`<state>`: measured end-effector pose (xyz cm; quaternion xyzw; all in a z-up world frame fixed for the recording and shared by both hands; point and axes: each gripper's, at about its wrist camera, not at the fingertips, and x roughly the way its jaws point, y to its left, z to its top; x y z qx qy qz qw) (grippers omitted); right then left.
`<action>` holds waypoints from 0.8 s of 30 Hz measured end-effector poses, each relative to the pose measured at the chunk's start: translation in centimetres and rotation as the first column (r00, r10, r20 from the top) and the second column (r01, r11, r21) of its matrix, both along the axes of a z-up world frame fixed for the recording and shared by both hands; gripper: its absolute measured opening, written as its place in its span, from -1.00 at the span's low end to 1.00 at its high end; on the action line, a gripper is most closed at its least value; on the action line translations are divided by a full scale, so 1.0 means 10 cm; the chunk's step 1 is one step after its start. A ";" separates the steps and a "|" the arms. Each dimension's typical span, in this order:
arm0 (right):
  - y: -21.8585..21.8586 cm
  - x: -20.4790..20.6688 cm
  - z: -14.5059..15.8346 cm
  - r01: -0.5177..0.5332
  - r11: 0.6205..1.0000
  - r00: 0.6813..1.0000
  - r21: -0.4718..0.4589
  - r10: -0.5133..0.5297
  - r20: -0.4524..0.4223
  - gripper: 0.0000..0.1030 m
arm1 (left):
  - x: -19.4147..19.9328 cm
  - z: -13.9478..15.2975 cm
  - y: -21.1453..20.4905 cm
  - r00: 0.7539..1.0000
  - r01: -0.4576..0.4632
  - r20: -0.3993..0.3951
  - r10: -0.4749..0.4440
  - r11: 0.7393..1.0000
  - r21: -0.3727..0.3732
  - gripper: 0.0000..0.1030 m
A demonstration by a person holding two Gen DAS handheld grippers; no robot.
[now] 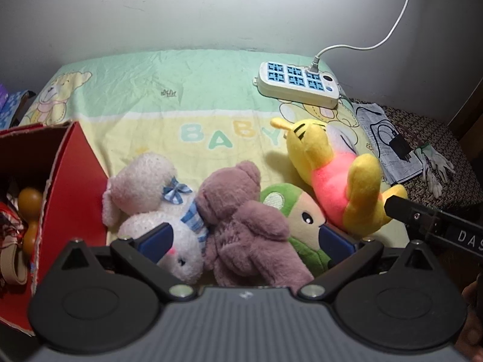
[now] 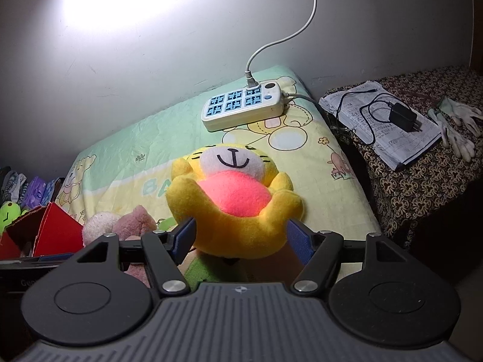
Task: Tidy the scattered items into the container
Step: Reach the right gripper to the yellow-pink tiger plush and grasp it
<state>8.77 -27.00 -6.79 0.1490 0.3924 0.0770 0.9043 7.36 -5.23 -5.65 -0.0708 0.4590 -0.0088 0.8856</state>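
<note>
- Yellow/pink tiger plush [image 2: 235, 208]: on back, face up, on blanket.
- White bunny [image 1: 157, 211], mauve bear [image 1: 241, 220], green plush [image 1: 299, 220]: touching, in a row.
- Red box [image 1: 72, 175]: open, left, partly filled.

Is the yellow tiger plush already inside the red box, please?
No, it is out. The yellow tiger plush lies on the blanket, between the right gripper fingers, away from the red box.

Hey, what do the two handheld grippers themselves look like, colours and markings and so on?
Both look alike: the left gripper and right gripper each have a grey ribbed body, two round black discs, black angled linkage arms with silver bolts, and blue pads on the fingers. Seen from the left camera, the right gripper's black side carries white letters "DAS". No cables or sleeves show.
</note>
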 end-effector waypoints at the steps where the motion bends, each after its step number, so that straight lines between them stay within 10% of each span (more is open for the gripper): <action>1: -0.04 0.00 -0.01 0.012 1.000 1.000 0.016 -0.012 -0.001 0.35 | 0.00 0.01 -0.03 1.000 0.011 -0.001 -0.011 1.000 0.000 0.98; 10: -0.54 0.37 0.03 0.134 0.987 0.991 0.092 -0.135 0.001 0.35 | 0.27 0.21 -0.30 0.995 0.102 -0.001 -0.102 0.995 -0.021 0.98; 24: -0.65 1.01 -0.53 0.016 0.957 0.975 0.289 0.049 -0.218 0.41 | 0.93 -0.28 -0.59 0.991 0.024 -0.123 -0.043 0.988 -0.152 0.98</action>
